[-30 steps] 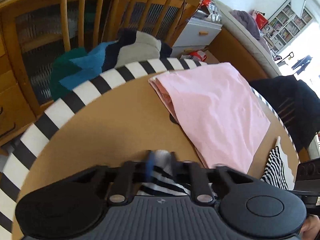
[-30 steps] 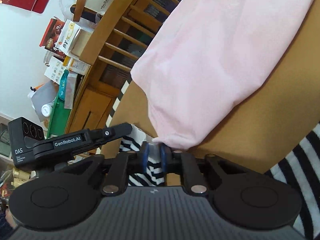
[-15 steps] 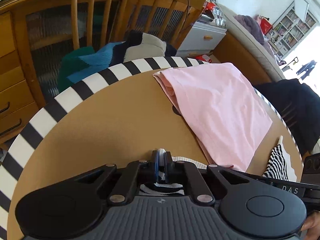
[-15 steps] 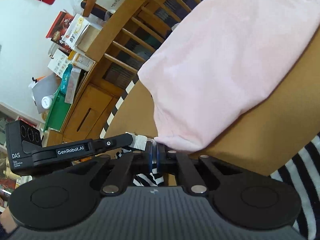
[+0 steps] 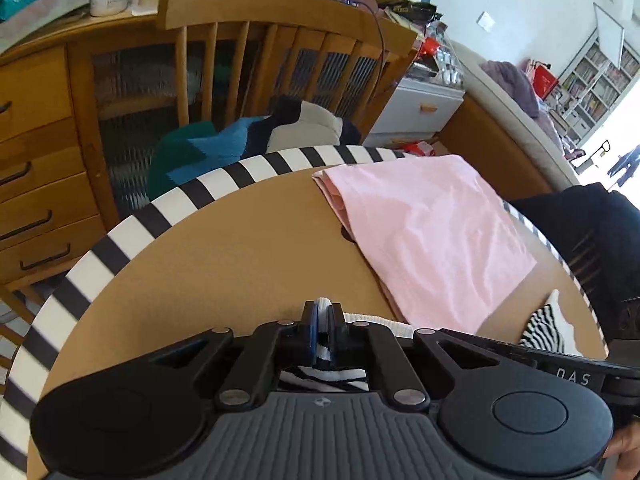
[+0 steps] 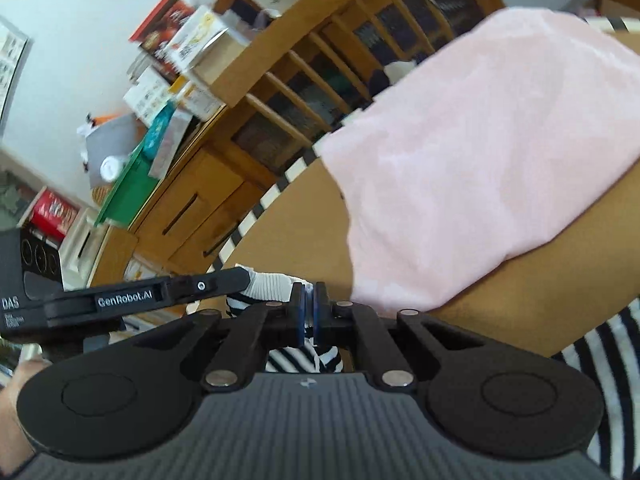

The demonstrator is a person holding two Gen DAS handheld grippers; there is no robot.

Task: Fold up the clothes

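Pinched between both sets of jaws, left gripper [image 5: 323, 322] and right gripper [image 6: 309, 312], the black-and-white striped garment [image 5: 320, 376] is held; beyond lies folded pink cloth [image 5: 432, 240].

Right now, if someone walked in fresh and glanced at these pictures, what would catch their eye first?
Probably the pink folded cloth, lying flat on the right part of the round brown table with its black-and-white striped rim. Next, the striped garment pinched at the near edge by both the left gripper and the right gripper. Behind the table, a wooden chair holds a blue and green knit.
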